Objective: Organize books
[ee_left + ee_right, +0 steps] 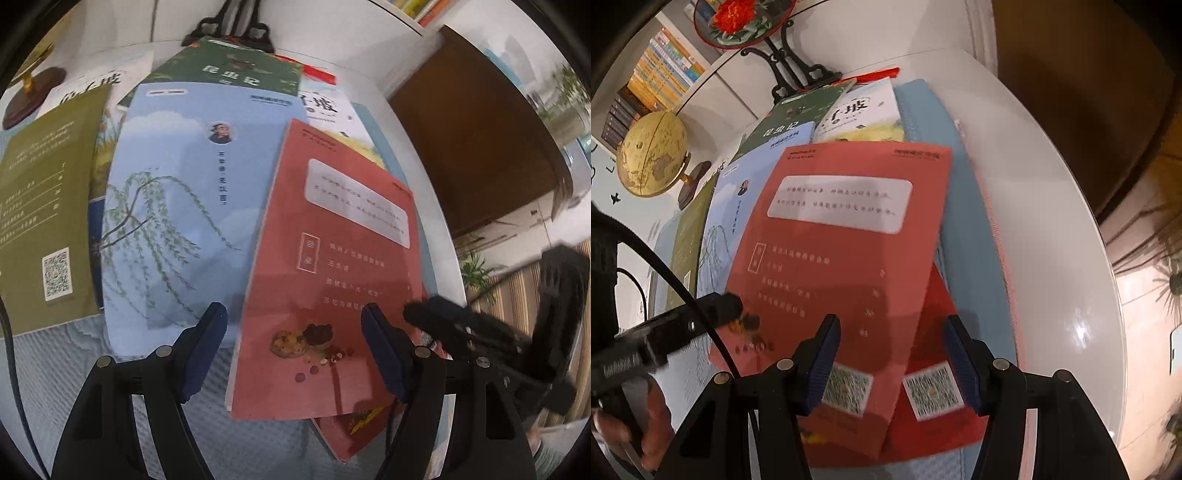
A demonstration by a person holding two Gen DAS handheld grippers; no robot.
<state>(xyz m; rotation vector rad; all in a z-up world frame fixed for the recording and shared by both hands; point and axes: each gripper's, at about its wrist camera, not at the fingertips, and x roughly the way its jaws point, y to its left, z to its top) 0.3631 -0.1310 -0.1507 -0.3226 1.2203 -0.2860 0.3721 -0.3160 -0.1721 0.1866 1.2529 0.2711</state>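
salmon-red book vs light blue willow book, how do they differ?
The salmon-red book lies on top, overlapping the light blue book, which sits partly underneath. The salmon-red book shows a pale text panel and contents list; the light blue book shows a willow tree and small portrait. Both lie flat on the pile.

Left gripper (293, 350), jaws apart, hovers above a salmon-red book (332, 266) overlapping a pale blue book (177, 199) among others spread across the white table (417, 155).

**Room and Background**

A glossy white round surface (1052, 236) stands before a white wall (871, 33). White shelving (713, 79) sits at left. Dark brown wooden panel (476, 144) and striped floor (517, 291) border the right.
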